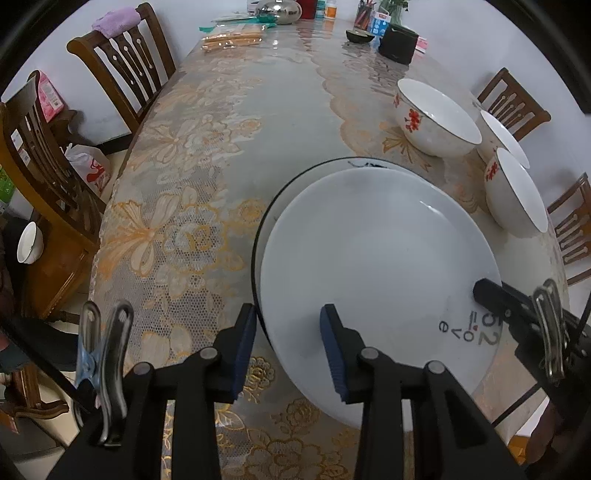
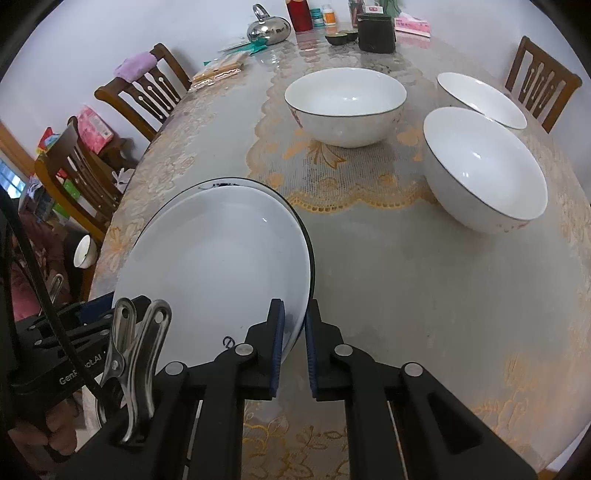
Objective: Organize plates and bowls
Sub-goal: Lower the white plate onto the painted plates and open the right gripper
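Two plates lie stacked near the table's front edge: a plain white plate [image 1: 376,251] [image 2: 218,254] on top of a black-rimmed plate [image 1: 354,162] [image 2: 221,183]. My right gripper [image 2: 293,314] is shut on the white plate's right rim; one of its fingers [image 1: 487,291] rests by the plate's printed letters. My left gripper [image 1: 290,314] straddles the stack's left rim, one pad outside and one over the plate, with a visible gap. Three white bowls with red flowers stand beyond: a big bowl [image 1: 436,118] [image 2: 345,103], a near bowl [image 1: 517,192] [image 2: 484,170] and a far bowl [image 1: 502,136] [image 2: 480,98].
The lace-patterned table [image 1: 207,155] carries a steel kettle [image 2: 267,29], a black box [image 2: 376,33], jars and packets at its far end. Wooden chairs [image 1: 125,62] line both sides. A small white bowl [image 1: 29,243] sits on a chair at the left.
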{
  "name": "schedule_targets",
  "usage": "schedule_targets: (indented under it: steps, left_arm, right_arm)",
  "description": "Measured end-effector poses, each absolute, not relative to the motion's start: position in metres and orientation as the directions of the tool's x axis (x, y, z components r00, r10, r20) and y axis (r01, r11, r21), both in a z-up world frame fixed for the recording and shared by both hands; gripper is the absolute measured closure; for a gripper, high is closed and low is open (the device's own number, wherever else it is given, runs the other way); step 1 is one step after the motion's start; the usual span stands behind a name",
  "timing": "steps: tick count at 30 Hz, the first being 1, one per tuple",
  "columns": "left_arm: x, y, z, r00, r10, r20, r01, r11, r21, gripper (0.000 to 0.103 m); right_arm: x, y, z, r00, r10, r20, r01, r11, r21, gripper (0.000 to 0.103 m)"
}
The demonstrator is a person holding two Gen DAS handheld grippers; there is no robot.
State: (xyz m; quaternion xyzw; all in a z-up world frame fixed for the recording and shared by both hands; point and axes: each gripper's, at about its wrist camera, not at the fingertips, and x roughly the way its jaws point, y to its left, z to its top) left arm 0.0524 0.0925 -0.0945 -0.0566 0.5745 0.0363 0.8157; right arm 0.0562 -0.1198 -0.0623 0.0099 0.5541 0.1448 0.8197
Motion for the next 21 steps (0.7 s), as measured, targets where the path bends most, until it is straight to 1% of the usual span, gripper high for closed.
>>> schedule_targets:
  steps: [4,11,13,15,17,21]
  left_arm:
    - [0.057,0.095,-0.097,0.336,-0.009,-0.942,-0.125,0.991,-0.054,0.065]
    - [0.060,0.096,-0.098,0.356,-0.007,-0.934,-0.109,0.993,-0.049,0.065]
    - [0.062,0.097,-0.098,0.358,-0.010,-0.934,-0.107,0.993,-0.051,0.065]
    - [0.064,0.098,-0.099,0.359,-0.014,-0.933,-0.103,0.993,-0.055,0.065]
    - [0.066,0.099,-0.100,0.359,-0.019,-0.933,-0.101,0.993,-0.059,0.065]
    - [0.068,0.100,-0.100,0.354,-0.026,-0.935,-0.098,0.993,-0.065,0.065]
  right_arm:
    - [0.058,-0.122,-0.064,0.348,0.251,-0.903,-0.211,0.960,0.185,0.091]
    - [0.062,-0.138,-0.068,0.307,0.327,-0.894,-0.133,0.945,0.300,0.090]
    - [0.062,-0.136,-0.068,0.309,0.324,-0.894,-0.144,0.945,0.293,0.090]
    - [0.061,-0.128,-0.066,0.324,0.287,-0.901,-0.188,0.953,0.236,0.089]
    - [0.059,-0.124,-0.067,0.341,0.274,-0.899,-0.203,0.956,0.214,0.088]
    - [0.059,-0.129,-0.068,0.344,0.299,-0.890,-0.186,0.951,0.248,0.088]
